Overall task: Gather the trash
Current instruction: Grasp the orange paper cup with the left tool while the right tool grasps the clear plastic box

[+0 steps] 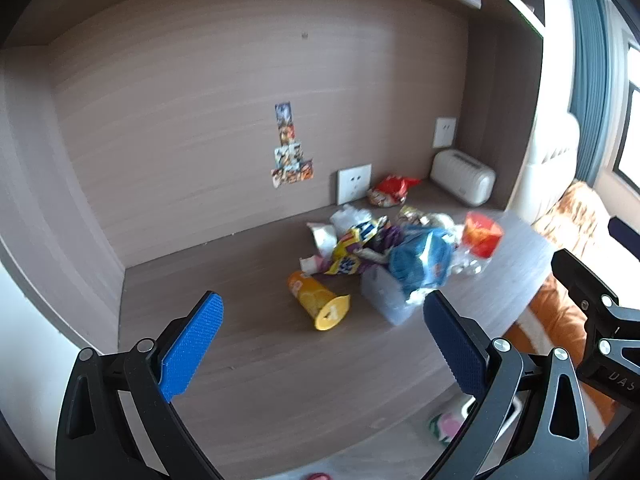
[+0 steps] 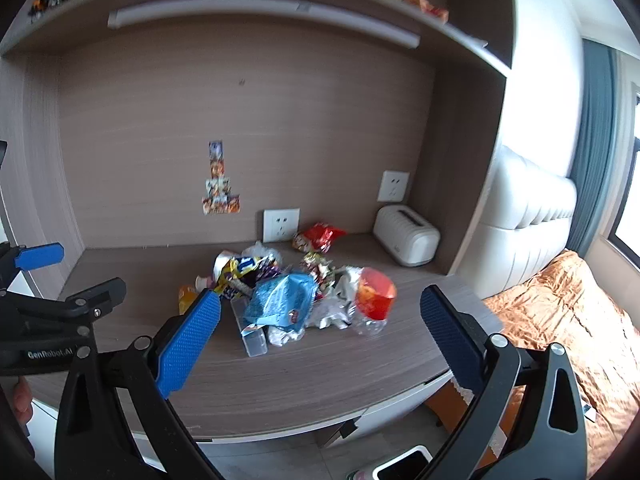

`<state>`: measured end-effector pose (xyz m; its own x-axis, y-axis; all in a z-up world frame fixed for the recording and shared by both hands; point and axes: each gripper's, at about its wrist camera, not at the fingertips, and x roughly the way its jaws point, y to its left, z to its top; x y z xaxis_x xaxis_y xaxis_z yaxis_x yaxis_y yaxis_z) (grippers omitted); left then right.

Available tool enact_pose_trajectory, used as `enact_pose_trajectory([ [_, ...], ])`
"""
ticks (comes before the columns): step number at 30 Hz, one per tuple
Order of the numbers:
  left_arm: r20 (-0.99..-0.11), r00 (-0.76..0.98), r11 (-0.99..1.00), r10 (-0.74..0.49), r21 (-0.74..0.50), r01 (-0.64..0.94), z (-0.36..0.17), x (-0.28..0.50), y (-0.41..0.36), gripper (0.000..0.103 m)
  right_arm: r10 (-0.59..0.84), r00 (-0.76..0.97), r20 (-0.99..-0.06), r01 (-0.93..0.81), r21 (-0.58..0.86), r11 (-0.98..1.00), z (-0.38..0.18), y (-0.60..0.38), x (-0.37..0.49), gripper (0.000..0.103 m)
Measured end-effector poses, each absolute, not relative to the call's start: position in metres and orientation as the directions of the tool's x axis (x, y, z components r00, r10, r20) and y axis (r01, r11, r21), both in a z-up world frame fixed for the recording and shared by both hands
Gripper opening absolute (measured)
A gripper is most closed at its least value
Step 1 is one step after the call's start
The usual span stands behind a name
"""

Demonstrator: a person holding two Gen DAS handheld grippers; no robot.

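A heap of trash lies on the wooden desk [image 1: 248, 344]: a blue crumpled bag [image 1: 420, 260], a yellow-purple wrapper [image 1: 352, 252], a fallen yellow tube can [image 1: 316, 296], a clear plastic box [image 1: 384, 292], a red-capped plastic cup [image 1: 482, 236], and a red snack bag [image 1: 392, 190] near the wall. The same heap shows in the right wrist view: the blue bag [image 2: 280, 300], red cup [image 2: 374, 294], red bag [image 2: 318, 237]. My left gripper [image 1: 320, 340] is open and empty, short of the can. My right gripper [image 2: 320, 328] is open and empty, short of the heap.
A white toaster [image 1: 464, 176] stands at the desk's back right, wall sockets [image 1: 354, 184] behind the heap. A trash bin [image 2: 404, 464] sits on the floor below the desk edge. A bed with orange cover [image 2: 568, 320] lies to the right. A shelf [image 2: 240, 4] hangs above.
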<state>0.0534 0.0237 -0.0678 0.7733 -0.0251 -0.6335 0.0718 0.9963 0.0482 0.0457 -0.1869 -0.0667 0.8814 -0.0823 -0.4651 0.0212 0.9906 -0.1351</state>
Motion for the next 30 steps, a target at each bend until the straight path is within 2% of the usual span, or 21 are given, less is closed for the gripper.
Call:
enact_pose_trajectory([
  [9,-0.651,0.758,0.993,-0.043,0.056,0.104,-0.123,0.107,0.041,0.099,-0.044,0.852,-0.521,-0.019,-0.115,0.993,-0.126,-0.159,0.091,0.100],
  [18,-0.692,0.718,0.991,-0.074,0.032,0.133,-0.194,0.173,0.049,0.099,-0.044,0.827,-0.561,-0.044,-0.142,0.989,-0.216,-0.138,0.139,0.100],
  [26,-0.738,0.664,0.991,-0.116,-0.043,0.125,-0.224,0.209,0.055,0.099,-0.054,0.816,-0.576,-0.058,-0.174,0.983,-0.246,-0.131,0.160,0.099],
  [28,-0.742,0.659,0.990,-0.124,-0.052,0.128,-0.227,0.214,0.052,0.098,-0.050,0.811,-0.583,-0.063,-0.171,0.983,-0.249,-0.129,0.163,0.096],
  [30,-0.750,0.650,0.990,-0.125,-0.050,0.134,-0.231,0.217,0.050,0.098,-0.054,0.806,-0.590,-0.064,-0.177,0.982,-0.252,-0.128,0.166,0.084],
])
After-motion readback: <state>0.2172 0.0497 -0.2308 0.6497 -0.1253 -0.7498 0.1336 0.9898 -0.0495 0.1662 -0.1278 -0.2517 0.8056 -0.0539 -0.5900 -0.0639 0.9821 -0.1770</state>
